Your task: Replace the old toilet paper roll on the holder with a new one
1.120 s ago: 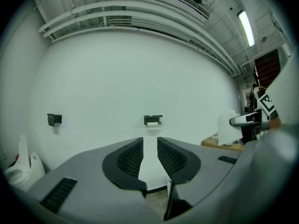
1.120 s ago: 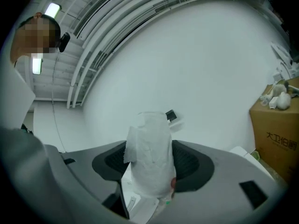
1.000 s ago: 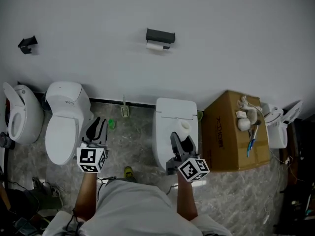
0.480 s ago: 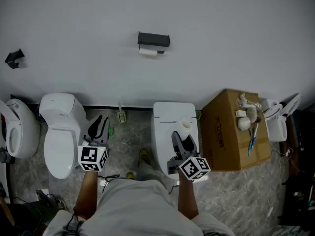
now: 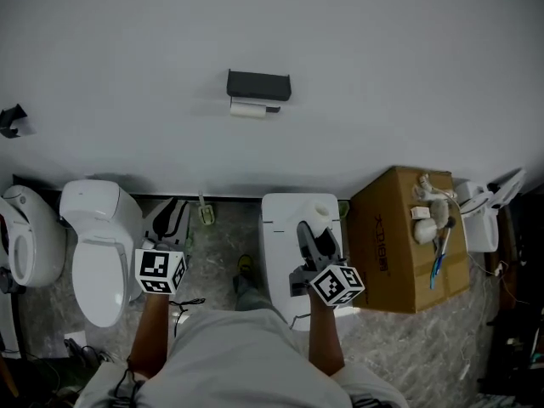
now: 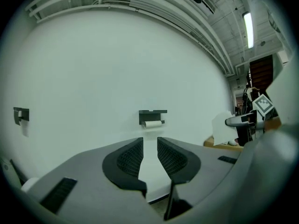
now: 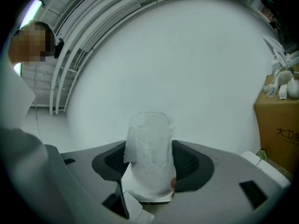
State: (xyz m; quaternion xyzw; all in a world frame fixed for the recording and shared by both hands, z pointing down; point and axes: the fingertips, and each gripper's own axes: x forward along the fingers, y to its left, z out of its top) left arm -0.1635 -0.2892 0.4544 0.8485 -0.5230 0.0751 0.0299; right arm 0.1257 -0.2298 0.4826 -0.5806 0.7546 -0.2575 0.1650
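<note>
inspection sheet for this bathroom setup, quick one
surface: grey marbled floor
job's things: black holder on the wall, old roll under it; new roll carried
clutter: cardboard box with small items on top
grippers: left gripper jaws apart, empty; right gripper shut on new roll
cables: thin cable on floor
surroundings: white wall, toilets along it, small bracket far left
</note>
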